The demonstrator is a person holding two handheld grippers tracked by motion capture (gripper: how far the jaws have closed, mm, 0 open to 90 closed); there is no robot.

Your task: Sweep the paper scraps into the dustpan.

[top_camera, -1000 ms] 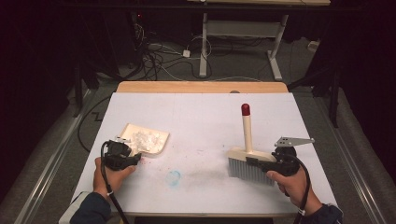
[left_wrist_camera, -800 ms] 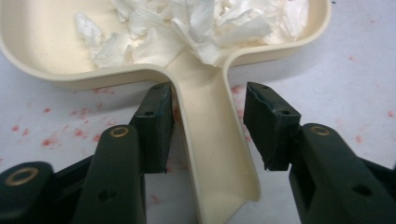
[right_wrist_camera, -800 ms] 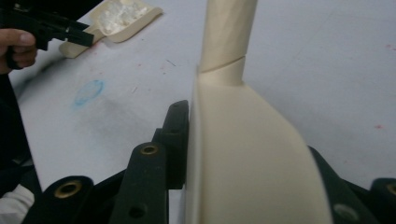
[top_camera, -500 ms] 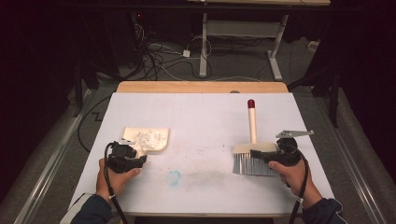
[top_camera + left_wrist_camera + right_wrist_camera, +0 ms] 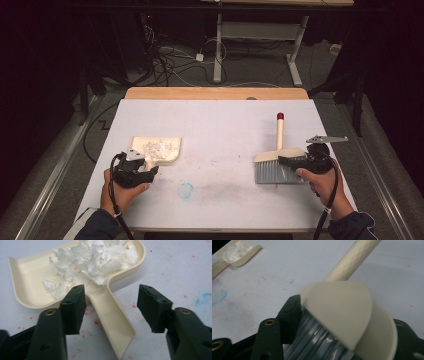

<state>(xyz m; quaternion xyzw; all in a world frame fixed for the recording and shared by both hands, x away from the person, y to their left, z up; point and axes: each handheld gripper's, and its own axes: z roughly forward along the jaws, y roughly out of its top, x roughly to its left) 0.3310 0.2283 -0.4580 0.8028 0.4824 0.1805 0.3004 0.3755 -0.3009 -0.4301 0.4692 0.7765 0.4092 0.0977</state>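
Observation:
A cream dustpan lies flat on the white table, holding a heap of white paper scraps. My left gripper is open. Its jaws have just been opening, and they stand either side of the pan's handle with a gap on each side. At the right lies a cream brush with grey bristles, its red-tipped handle pointing away. My right gripper has also just been opening. The bristles sit between its jaws, and the brush head hides the right jaw.
A blue smear and faint grey marks stain the table between my hands. A wooden strip edges the far side. Beyond it are floor cables and desk legs. The dustpan is far off to the upper left in the right gripper view.
My right hand and the brush have shifted to the right across the table. The left hand has stayed by the dustpan, which has turned a little.

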